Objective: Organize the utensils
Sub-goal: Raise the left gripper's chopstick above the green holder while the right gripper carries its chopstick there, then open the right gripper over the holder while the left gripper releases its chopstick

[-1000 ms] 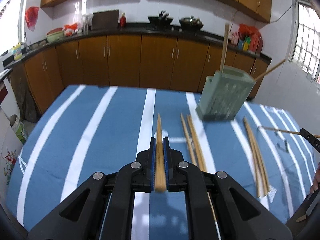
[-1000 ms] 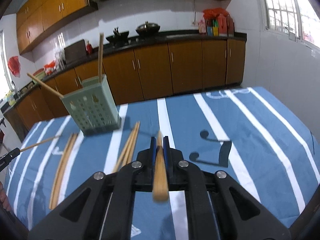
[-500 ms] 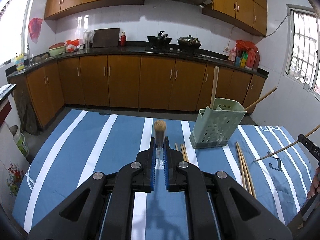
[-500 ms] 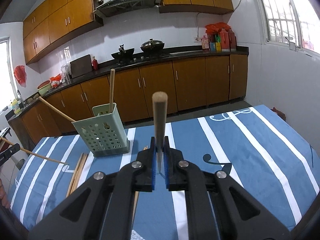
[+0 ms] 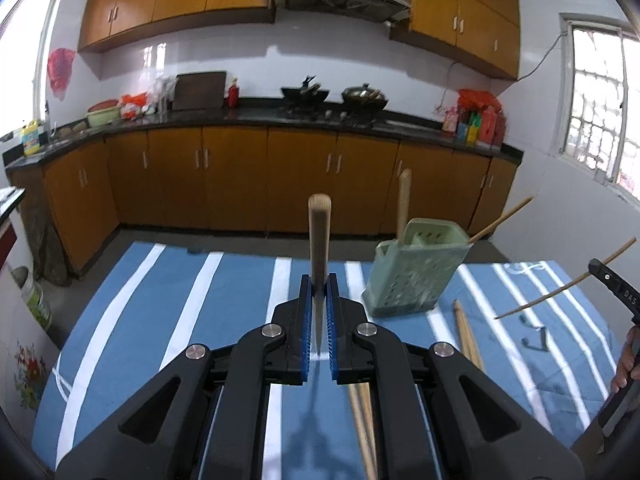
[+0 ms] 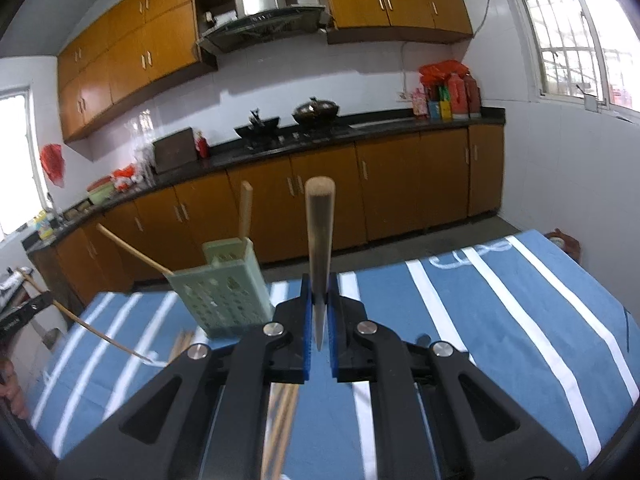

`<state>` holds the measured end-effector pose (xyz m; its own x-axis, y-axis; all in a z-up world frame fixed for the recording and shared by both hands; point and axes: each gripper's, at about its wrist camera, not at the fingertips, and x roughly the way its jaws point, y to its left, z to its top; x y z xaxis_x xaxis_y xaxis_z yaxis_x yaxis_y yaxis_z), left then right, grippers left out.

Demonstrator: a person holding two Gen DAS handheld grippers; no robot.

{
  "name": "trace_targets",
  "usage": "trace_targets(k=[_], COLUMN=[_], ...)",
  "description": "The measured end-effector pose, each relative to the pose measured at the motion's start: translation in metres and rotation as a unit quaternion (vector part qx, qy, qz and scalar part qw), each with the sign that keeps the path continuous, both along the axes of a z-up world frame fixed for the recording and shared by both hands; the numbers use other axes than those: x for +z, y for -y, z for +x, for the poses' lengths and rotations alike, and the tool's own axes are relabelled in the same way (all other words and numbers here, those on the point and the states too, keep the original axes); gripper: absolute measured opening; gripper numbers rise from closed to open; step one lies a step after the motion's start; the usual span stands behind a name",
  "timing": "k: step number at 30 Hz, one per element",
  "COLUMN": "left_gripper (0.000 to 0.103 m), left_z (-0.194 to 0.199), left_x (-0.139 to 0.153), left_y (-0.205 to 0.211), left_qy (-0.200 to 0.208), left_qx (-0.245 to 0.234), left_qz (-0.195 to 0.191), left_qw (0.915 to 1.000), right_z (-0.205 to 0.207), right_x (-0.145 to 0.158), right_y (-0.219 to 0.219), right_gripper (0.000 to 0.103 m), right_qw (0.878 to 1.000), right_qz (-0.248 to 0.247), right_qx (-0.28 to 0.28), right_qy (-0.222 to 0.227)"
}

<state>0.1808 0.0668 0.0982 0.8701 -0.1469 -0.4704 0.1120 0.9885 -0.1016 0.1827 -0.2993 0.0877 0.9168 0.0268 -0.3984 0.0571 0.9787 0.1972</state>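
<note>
My left gripper (image 5: 319, 294) is shut on a wooden chopstick (image 5: 319, 240) that points forward and up, above the blue striped tablecloth (image 5: 224, 304). My right gripper (image 6: 319, 294) is likewise shut on a wooden chopstick (image 6: 319, 232) raised above the cloth. A pale green perforated utensil holder (image 5: 414, 276) (image 6: 226, 292) stands on the table, right of the left gripper and left of the right one, with two chopsticks (image 5: 403, 204) sticking out of it. Loose chopsticks (image 5: 468, 340) (image 6: 180, 346) lie on the cloth in front of the holder.
In the left wrist view the other gripper's tip (image 5: 616, 288) and a hand (image 5: 626, 360) show at the right edge. Wooden kitchen cabinets (image 5: 240, 176) and a dark counter with woks run behind the table. A tiled wall and window (image 6: 572, 32) are at the right.
Both grippers have risen from the cloth, each carrying its chopstick, and tilted upward. The chopsticks now stand high against the cabinets instead of lying low over the table.
</note>
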Motion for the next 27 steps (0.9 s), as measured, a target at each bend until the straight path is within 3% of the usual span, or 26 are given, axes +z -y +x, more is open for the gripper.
trace_targets(k=[9,18,22,27], left_gripper=[0.007,0.007,0.007,0.007], left_z=[-0.003,0.024,0.044,0.073], left_x=[0.050,0.090,0.091,0.065], left_y=[0.021,0.056,0.068,0.076], left_qy=[0.051,0.111,0.129,0.109], left_qx=[-0.046,-0.057,-0.042,-0.033], left_qz=[-0.037,-0.066,-0.053,-0.052], left_qw=[0.9969,0.9900,0.9893,0.9922], right_z=[-0.003,0.021,0.049,0.090], right_x=[0.057,0.095,0.097,0.080], right_y=[-0.012,-0.043,-0.050,-0.054], right_gripper=[0.008,0.008,0.008,0.008], right_qw=[0.996,0.993,0.994,0.995], right_qz=[0.037,0.006,0.000,0.003], right_qx=[0.072,0.086,0.087,0.096], right_qy=[0.041,0.083,0.071,0.026])
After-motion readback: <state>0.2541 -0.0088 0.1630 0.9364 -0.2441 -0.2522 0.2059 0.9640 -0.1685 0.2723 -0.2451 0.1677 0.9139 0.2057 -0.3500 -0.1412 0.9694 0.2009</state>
